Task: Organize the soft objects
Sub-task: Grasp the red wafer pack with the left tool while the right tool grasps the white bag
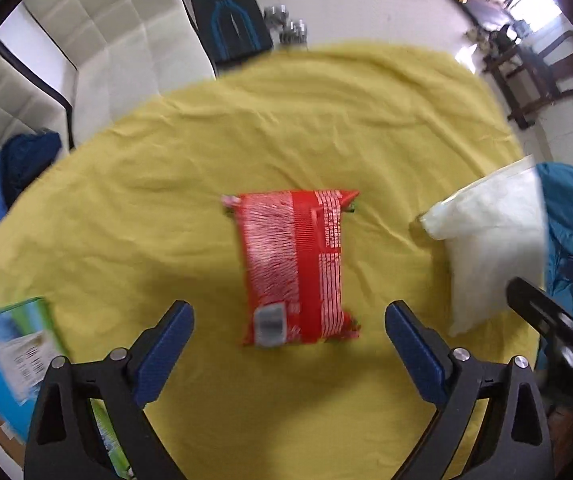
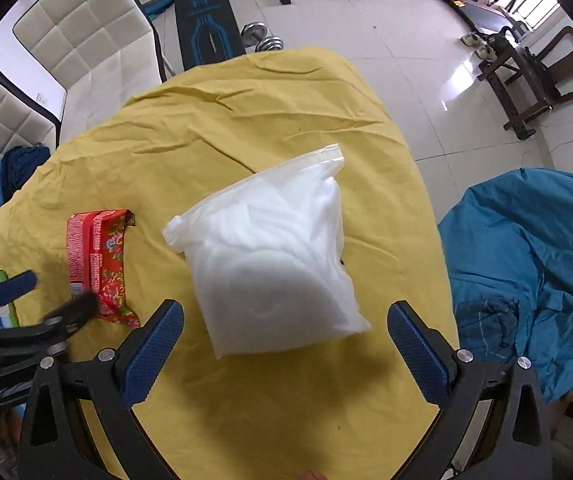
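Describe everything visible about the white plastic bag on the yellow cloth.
The white plastic bag is a translucent zip-top pouch stuffed with soft white filling, looking puffy and wrinkled. Its clear sealed strip sits at the far end. It lies flat on the yellow cloth, right of the red packet, ahead of the open right gripper, untouched.

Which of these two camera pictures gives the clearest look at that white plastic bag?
The right wrist view: the white bag lies whole and sharp, centred ahead of the open right gripper. The left wrist view shows the bag only at its right edge, blurred, its near corner partly hidden.
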Demonstrator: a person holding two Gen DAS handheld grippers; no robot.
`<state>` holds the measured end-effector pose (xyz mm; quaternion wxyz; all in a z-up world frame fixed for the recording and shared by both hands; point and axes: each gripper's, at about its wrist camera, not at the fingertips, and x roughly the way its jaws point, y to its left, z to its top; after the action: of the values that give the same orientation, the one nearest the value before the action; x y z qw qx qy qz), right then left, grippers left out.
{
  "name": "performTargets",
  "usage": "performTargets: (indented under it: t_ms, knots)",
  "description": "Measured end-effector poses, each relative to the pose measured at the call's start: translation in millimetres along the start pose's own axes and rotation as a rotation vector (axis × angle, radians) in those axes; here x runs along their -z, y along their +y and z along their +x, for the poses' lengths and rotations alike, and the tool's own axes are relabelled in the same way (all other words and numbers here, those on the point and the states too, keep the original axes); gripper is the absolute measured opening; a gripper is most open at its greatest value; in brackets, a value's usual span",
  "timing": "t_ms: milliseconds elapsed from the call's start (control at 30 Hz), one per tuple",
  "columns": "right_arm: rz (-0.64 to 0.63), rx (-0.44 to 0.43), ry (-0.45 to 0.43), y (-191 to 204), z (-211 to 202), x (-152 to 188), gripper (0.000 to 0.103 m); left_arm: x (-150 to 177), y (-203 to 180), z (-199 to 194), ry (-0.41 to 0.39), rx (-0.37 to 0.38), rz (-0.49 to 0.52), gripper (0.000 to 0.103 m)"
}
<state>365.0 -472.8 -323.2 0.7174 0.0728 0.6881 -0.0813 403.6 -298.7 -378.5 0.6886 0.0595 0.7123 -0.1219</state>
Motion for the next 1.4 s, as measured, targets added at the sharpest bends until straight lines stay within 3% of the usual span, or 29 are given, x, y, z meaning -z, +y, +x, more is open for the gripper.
performTargets:
  t_ms: [33,100,133,200,367,433,567,700,800,933,1100,1400]
  knots:
    - [-0.006,-0.001,0.01,0.6,4.4,-2.4,0.103,-2.4,-0.9,8.4,0.018,0.008,-0.005,0.087]
    - [-0.018,-0.001,0.025,3.4,13.9,-6.7,0.103,-7.8,-0.3,26.9,0.062,0.006,-0.026,0.055]
    - [-0.026,-0.003,0.035,4.8,19.3,-9.1,0.103,-8.6,0.5,31.6,0.076,0.007,-0.035,0.055]
    - [-0.034,-0.008,0.05,6.2,29.1,-12.1,0.103,-7.0,0.0,25.3,0.036,-0.005,-0.037,0.046]
    - [-0.035,-0.012,0.081,6.7,52.7,-18.0,0.103,13.6,9.8,14.5,0.018,-0.017,-0.054,0.045]
    - [-0.029,-0.009,0.092,4.9,60.0,-19.5,0.091,30.2,14.5,13.3,0.021,-0.029,-0.056,0.044]
    - [-0.035,-0.022,0.098,3.0,63.3,-17.6,0.082,55.4,27.9,14.7,0.025,-0.031,-0.08,0.044]
    - [-0.06,-0.093,0.205,7.2,64.0,-4.8,0.077,64.8,34.3,16.3,0.019,-0.012,-0.107,0.044]
    - [-0.106,-0.081,0.243,16.5,68.3,9.8,0.078,67.4,35.9,19.3,0.022,-0.011,-0.103,0.047]
    - [-0.072,-0.079,0.238,15.9,81.3,17.6,0.084,60.4,48.0,28.6,0.027,-0.021,-0.104,0.047]
    - [-0.074,-0.038,0.205,27.0,86.1,27.4,0.084,66.4,33.4,24.3,0.015,-0.053,-0.081,0.046]
    - [-0.077,-0.02,0.17,44.6,70.1,39.1,0.074,65.1,30.2,22.0,-0.017,-0.048,-0.083,0.043]
